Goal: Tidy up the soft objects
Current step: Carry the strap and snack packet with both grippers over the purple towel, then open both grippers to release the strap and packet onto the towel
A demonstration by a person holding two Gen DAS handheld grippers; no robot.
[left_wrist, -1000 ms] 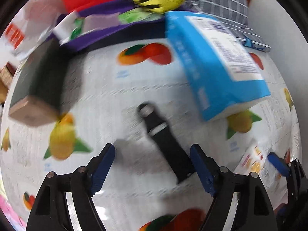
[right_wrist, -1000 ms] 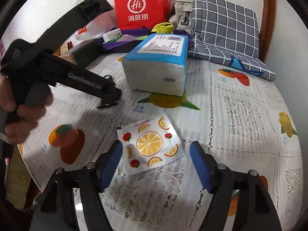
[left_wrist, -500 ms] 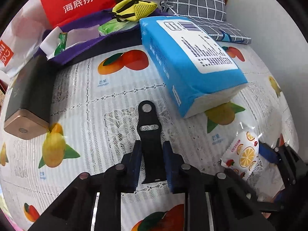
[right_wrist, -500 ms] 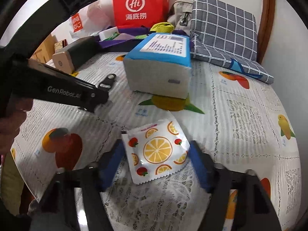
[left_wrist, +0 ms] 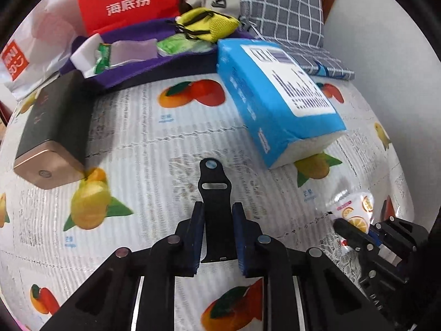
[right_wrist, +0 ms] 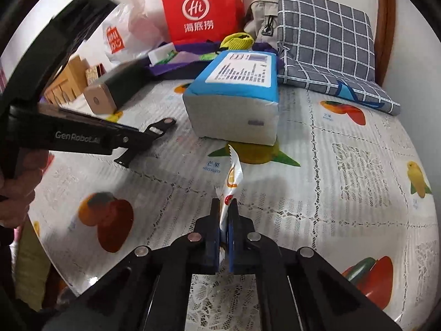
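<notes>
My left gripper (left_wrist: 217, 218) is shut on a black strap (left_wrist: 213, 187) with a metal stud, its free end pointing away over the fruit-print tablecloth (left_wrist: 154, 143). It shows in the right wrist view (right_wrist: 161, 127) too. My right gripper (right_wrist: 223, 212) is shut on a small white sachet with orange-slice print (right_wrist: 233, 178), held upright on edge above the cloth; it also shows in the left wrist view (left_wrist: 354, 212). A blue tissue pack (right_wrist: 234, 93) lies beyond both grippers.
A dark box with a gold end (left_wrist: 52, 127) lies at the left. A purple bag with packets (left_wrist: 132, 55), a yellow mesh pouch (left_wrist: 206, 23), a red paper bag (right_wrist: 201, 8) and a grey checked cushion (right_wrist: 325, 35) line the back.
My right gripper closed on the sachet and raised it on edge. My left gripper, open one second ago, closed on the strap and holds it.
</notes>
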